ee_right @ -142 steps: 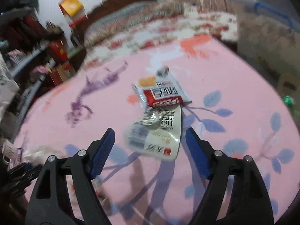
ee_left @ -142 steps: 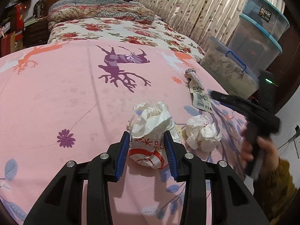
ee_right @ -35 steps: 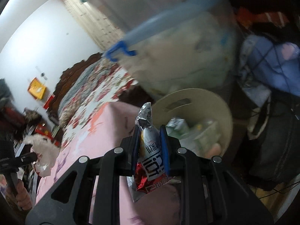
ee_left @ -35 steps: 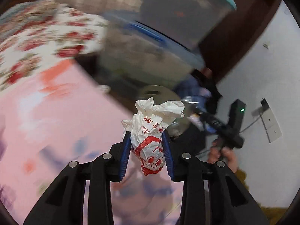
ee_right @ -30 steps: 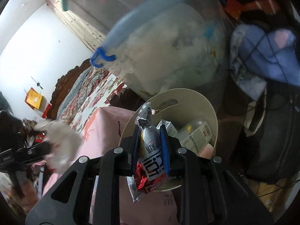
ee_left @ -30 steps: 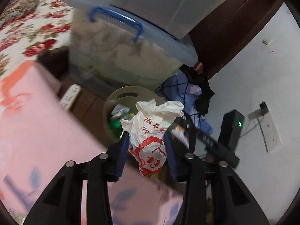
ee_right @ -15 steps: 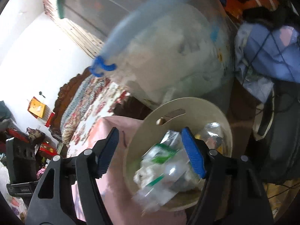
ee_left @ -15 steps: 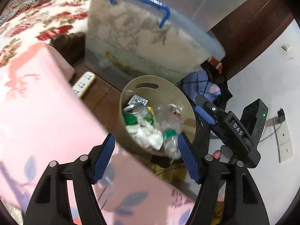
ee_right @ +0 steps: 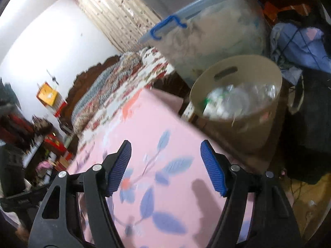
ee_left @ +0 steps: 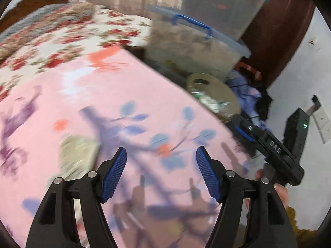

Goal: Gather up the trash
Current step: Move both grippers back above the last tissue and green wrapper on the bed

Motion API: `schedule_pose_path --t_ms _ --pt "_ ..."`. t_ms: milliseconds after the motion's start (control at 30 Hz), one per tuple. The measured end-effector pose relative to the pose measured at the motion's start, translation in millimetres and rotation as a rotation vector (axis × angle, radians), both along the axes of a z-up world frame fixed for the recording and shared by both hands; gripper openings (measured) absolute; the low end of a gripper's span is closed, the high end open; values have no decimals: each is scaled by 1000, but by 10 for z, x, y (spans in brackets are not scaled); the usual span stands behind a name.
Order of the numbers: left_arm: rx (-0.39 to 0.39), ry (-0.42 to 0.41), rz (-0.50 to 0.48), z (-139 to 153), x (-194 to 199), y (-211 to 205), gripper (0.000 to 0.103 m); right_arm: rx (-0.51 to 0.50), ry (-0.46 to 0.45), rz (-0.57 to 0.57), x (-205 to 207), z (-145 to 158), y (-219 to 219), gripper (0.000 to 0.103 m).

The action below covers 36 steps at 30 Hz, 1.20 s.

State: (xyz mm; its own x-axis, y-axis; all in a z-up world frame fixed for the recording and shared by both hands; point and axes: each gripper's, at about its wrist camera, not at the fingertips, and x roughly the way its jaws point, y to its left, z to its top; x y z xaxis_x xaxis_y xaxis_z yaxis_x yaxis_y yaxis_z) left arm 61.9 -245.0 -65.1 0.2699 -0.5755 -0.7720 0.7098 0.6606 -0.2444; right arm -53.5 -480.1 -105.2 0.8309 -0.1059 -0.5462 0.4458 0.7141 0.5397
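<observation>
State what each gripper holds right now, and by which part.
Nothing is held. The left gripper and right gripper both stand open and empty above the pink bedspread.

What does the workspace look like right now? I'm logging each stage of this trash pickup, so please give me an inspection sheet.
Surface: pink bedspread with leaf and flower print; picture blurred.
Job's things: beige bin on the floor beside the bed, holding bottles and wrappers; a blurred pale lump on the bedspread, possibly trash.
Clutter: blue cloth and dark items behind the bin.
Grippers: left gripper open, nothing between its jaws; right gripper open, nothing between its jaws; both have just been opening.
Cables: thin dark cords over the blue cloth.
Surroundings: stacked clear storage boxes, floral bedding, curtain, white wall.
</observation>
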Motion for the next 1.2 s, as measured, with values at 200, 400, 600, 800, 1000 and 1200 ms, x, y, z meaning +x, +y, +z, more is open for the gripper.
schedule_pose_path --t_ms 200,400,600,800,1000,1200 --pt "-2 -77 151 69 -21 811 69 -57 62 130 155 -38 825 71" --pt "-10 -120 275 89 -8 1446 72 -98 82 269 311 -8 1572 72" --pt "-14 -141 355 31 -11 1965 74 -174 68 306 333 149 1988 80" --pt "-13 -131 409 -91 -48 2329 75 -245 40 317 294 292 2285 88" --pt "-17 -111 445 -171 -66 2527 77 -265 56 341 325 321 2438 92" --pt "-25 -115 467 -165 -98 2616 84 -273 44 349 309 356 2459 93"
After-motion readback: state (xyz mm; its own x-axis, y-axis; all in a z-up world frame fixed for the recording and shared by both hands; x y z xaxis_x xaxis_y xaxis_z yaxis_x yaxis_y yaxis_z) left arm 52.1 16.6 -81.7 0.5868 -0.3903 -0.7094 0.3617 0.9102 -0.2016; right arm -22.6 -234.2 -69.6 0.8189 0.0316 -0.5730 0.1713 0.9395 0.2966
